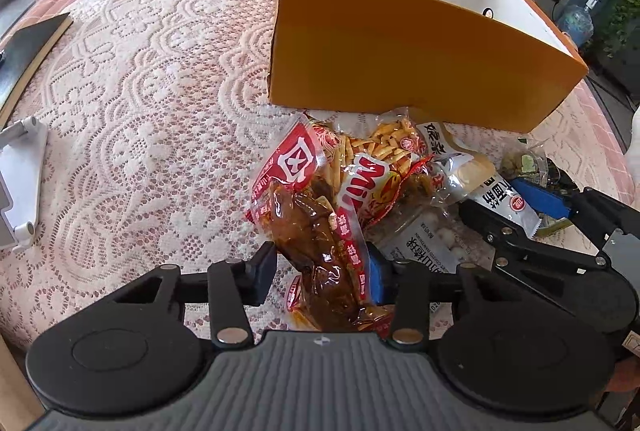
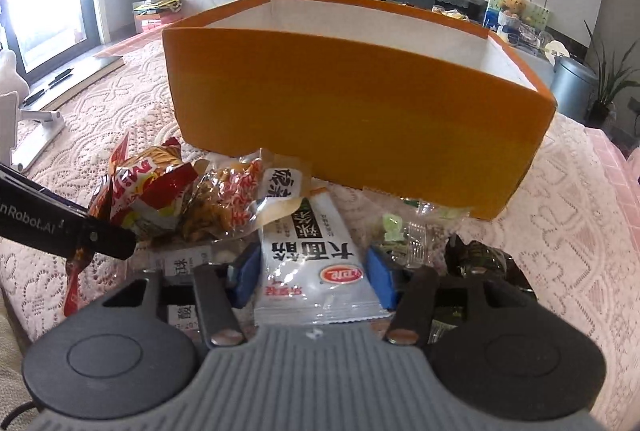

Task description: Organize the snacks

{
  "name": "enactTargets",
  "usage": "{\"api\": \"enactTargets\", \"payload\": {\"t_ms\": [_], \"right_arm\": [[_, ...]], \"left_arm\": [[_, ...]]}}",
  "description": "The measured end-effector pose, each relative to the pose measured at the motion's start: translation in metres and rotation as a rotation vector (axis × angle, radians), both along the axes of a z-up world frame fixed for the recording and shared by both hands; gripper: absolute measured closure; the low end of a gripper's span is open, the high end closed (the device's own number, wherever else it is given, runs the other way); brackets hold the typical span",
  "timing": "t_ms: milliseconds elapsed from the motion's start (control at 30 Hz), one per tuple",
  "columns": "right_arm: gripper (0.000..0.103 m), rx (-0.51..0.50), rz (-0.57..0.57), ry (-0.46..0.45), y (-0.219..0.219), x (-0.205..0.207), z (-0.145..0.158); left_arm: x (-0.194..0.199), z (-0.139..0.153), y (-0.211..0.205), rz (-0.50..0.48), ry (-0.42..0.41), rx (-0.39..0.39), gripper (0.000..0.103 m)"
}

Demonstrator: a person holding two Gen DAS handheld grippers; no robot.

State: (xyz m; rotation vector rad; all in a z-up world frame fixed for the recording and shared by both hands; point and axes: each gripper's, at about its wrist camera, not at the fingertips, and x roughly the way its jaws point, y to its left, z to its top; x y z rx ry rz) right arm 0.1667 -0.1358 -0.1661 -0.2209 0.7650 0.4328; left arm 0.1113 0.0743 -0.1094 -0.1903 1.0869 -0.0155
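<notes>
A pile of snack packets lies on the lace tablecloth in front of an open orange box [image 1: 400, 63], also in the right wrist view [image 2: 360, 103]. My left gripper [image 1: 322, 271] has its jaws around a red-and-clear packet of brown braised food [image 1: 316, 231]; the packet fills the gap. My right gripper [image 2: 312, 271] straddles a white-and-silver packet with black characters [image 2: 316, 271]; it also shows in the left wrist view [image 1: 504, 199]. The blue pads sit at the packet's edges. A red "Mimi" stick-snack bag [image 1: 372, 175] lies in the middle of the pile.
A clear packet with white balls [image 1: 424, 235], a green-sweet packet [image 2: 404, 231] and a dark packet [image 2: 480, 255] lie nearby. A white stand [image 1: 20, 183] and a dark book [image 1: 28, 43] are to the left. The box's white inside [image 2: 360, 19] shows no snacks.
</notes>
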Motion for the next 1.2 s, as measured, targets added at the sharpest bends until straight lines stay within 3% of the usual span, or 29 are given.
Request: {"api": "enactTargets", "payload": {"t_ms": [100, 367, 1200], "right_arm": [[0.056, -0.001, 0.000, 0.001, -0.001, -0.003, 0.001], [0.061, 0.002, -0.021, 0.012, -0.006, -0.012, 0.009], [0.066, 0.000, -0.080, -0.018, -0.031, -0.066, 0.060]], "left_arm": [[-0.002, 0.003, -0.001, -0.001, -0.011, 0.005, 0.055], [-0.014, 0.016, 0.001, 0.011, -0.050, 0.014, 0.083], [-0.058, 0.072, -0.004, -0.007, -0.204, -0.001, 0.084]]}}
